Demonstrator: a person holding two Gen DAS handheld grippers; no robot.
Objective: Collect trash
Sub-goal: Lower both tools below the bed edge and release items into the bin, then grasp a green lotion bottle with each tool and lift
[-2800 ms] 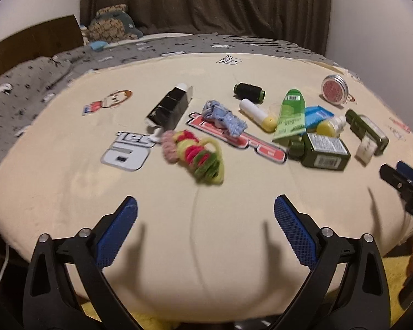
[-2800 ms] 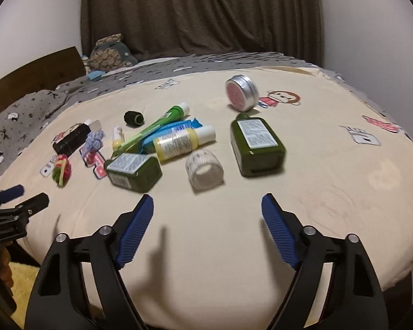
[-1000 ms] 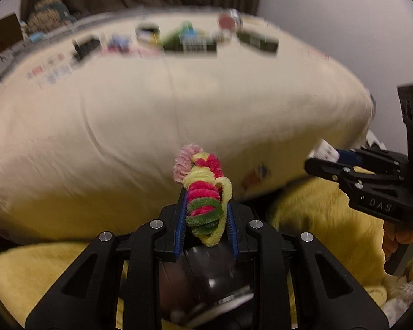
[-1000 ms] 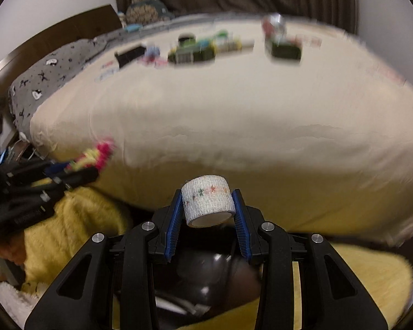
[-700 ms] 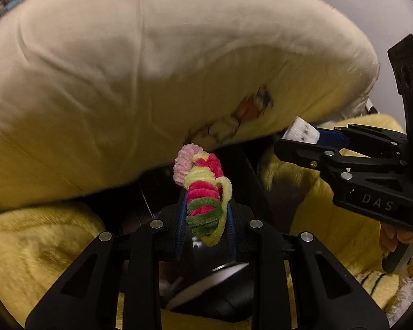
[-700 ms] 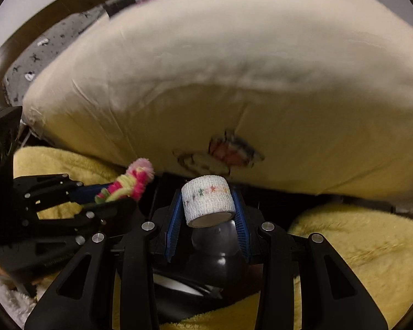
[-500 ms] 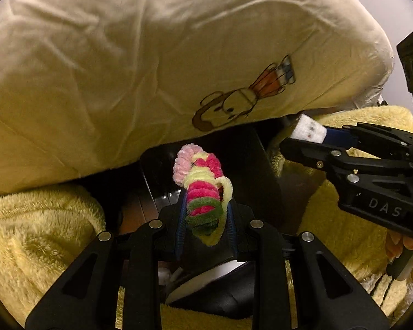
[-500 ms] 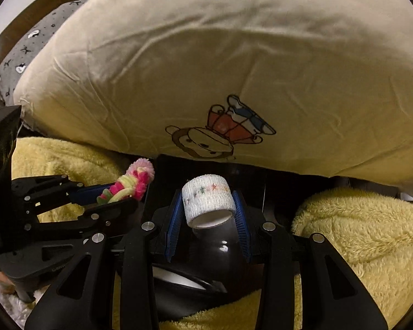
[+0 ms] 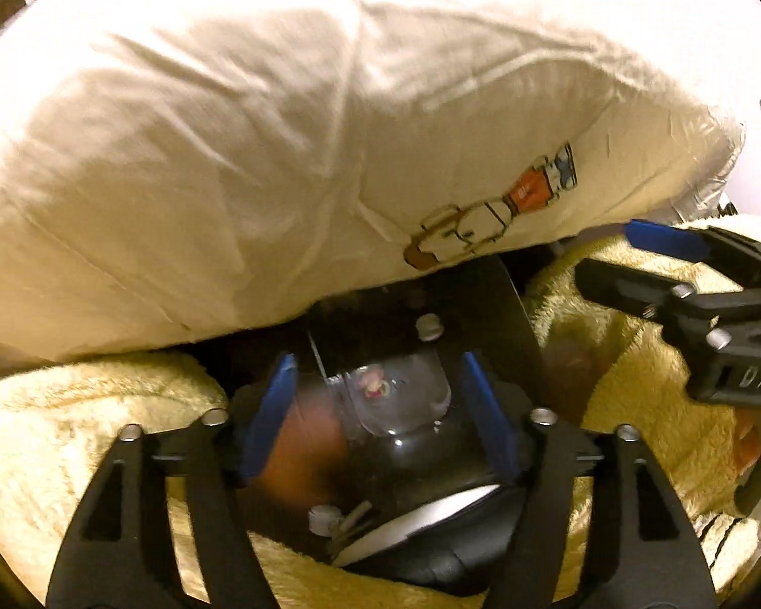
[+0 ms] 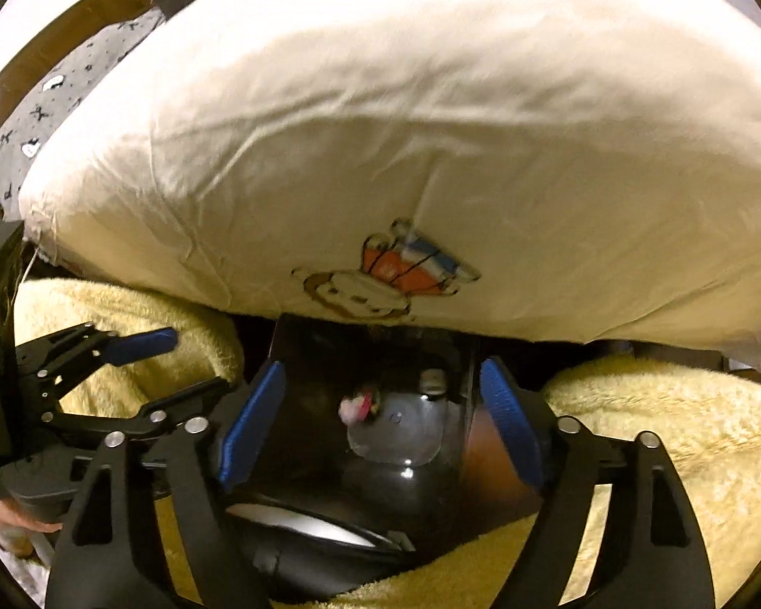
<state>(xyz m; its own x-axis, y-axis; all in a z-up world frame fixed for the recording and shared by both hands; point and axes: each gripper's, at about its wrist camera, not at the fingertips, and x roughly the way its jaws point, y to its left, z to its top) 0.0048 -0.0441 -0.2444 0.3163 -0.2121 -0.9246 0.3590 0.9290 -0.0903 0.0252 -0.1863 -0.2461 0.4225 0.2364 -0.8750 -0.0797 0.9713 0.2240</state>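
Both grippers hang over a dark bin (image 9: 502, 304) below the bed's edge. My left gripper (image 9: 380, 406) is open and empty, and it also shows in the right wrist view (image 10: 177, 360). My right gripper (image 10: 375, 418) is open and empty, and it also shows in the left wrist view (image 9: 614, 259). Down in the bin (image 10: 299, 355) lie the pink, yellow and green fuzzy bundle (image 10: 357, 406) and the white tape roll (image 10: 434, 380). In the left wrist view the bundle (image 9: 373, 385) and the roll (image 9: 429, 327) look small and blurred.
The cream bedsheet with a monkey print (image 10: 380, 284) bulges over the far rim of the bin. Yellow fleece (image 10: 659, 431) lies on both sides of the bin (image 9: 76, 431). A grey patterned blanket (image 10: 50, 86) and wooden headboard sit at far left.
Both grippers have opened over the bin. The fuzzy bundle has left the left gripper and the tape roll has left the right gripper; both now lie inside the bin.
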